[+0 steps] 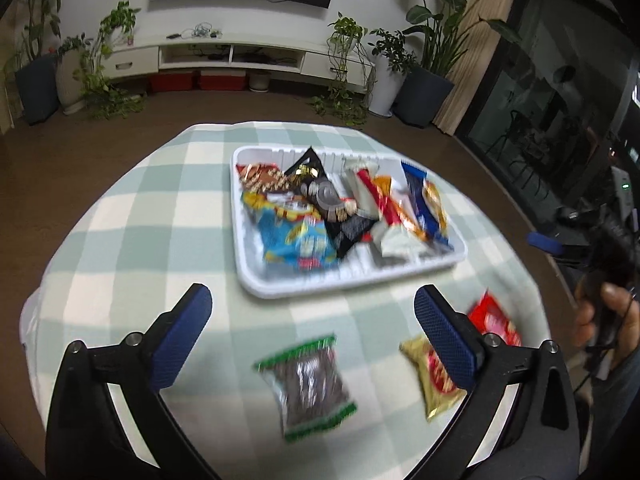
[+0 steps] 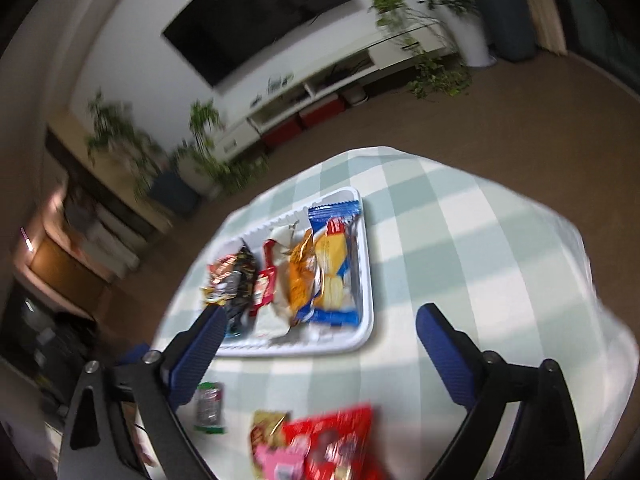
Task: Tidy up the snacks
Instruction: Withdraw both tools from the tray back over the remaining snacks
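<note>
Green-and-white checked cloth covers the table point(image 1: 132, 216), and a white tray point(image 1: 256, 280) sits toward the far side of it, packed with snack packets: a blue chip bag point(image 1: 296, 240) at the tray's near-left corner, a black packet point(image 1: 340, 216) in the middle, and a blue-and-yellow biscuit pack point(image 2: 334, 268) along its right wall. Three snacks lie loose on the cloth on the near side of the tray: a green-edged clear packet point(image 1: 308, 384), a gold wrapper point(image 1: 434, 380) beside it, and a red packet point(image 1: 494, 320) just beyond the gold one. The left gripper point(image 1: 312, 336) stands wide with nothing in it, above the green-edged packet. The right gripper point(image 2: 320, 360) is also spread wide and bare, just near of the tray's front rim. Everything is motion-blurred.
</note>
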Demonstrator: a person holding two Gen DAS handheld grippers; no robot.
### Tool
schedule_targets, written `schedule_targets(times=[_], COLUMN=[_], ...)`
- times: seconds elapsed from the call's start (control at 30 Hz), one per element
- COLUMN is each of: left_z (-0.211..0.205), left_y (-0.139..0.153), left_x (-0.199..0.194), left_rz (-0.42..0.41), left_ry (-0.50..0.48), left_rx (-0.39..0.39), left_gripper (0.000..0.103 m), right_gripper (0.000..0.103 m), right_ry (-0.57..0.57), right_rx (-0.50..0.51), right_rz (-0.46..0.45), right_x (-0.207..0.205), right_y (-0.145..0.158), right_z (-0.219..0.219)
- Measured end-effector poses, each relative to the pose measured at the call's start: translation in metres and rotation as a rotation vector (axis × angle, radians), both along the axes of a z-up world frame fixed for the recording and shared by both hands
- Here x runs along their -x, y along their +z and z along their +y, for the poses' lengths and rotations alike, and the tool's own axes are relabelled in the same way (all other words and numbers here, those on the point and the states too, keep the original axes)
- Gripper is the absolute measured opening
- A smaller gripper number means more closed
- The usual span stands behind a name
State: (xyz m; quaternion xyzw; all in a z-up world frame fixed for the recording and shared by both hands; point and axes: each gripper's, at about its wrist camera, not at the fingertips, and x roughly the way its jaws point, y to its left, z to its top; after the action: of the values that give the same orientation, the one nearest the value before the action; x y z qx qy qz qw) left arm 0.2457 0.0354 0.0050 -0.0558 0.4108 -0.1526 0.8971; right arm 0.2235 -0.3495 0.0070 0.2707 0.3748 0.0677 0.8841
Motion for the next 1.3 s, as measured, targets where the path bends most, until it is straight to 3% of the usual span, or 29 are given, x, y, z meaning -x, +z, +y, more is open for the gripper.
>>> schedule_targets(times=[0.23,0.4,0.53,0.63,1.03,1.17,1.3], left_z=[-0.013,-0.028,-0.047,-0.063,-0.125,-0.134,-0.144], left_y=[-0.021,-0.041,-0.049,-0.047,-0.054,-0.065,-0.077], left_x=[0.063,0.089,0.097,0.098,0.061,0.047,0.037], left_rz=[0.033,0.114,0.141,0.126,0.148,0.183,0.212], left_ry=[-0.012,-0.007,-0.021,-0.036,-0.071,-0.067,-0.072], left_rx=[-0.014,0.011,-0.004,-0.018,-0.154,-0.17,-0.209], left_gripper=[0.103,0.103,0.103,0.103,0.1,0.081,0.075], right_gripper=[0.1,0.099,0.092,0.086,0.081,0.081,0.081], right_ry=[-0.046,-0.05,-0.026,-0.03,-0.044,-0.043,-0.034], right_rx=[0.016,0.102,0.188,0.205,0.257,0.254,0.261], right_rz=[-0.039,-0.049,-0.065,-0.049,-0.083,-0.09,-0.094], right_x=[0.082,0.12,0.135,0.136,0.14,0.14,0.14], right_y=[-0.019,-0.026,-0.032,-0.036,-0.034,-0.033,-0.033], right_z=[0.01,0.03,0.045,0.047,0.049,0.048,0.051])
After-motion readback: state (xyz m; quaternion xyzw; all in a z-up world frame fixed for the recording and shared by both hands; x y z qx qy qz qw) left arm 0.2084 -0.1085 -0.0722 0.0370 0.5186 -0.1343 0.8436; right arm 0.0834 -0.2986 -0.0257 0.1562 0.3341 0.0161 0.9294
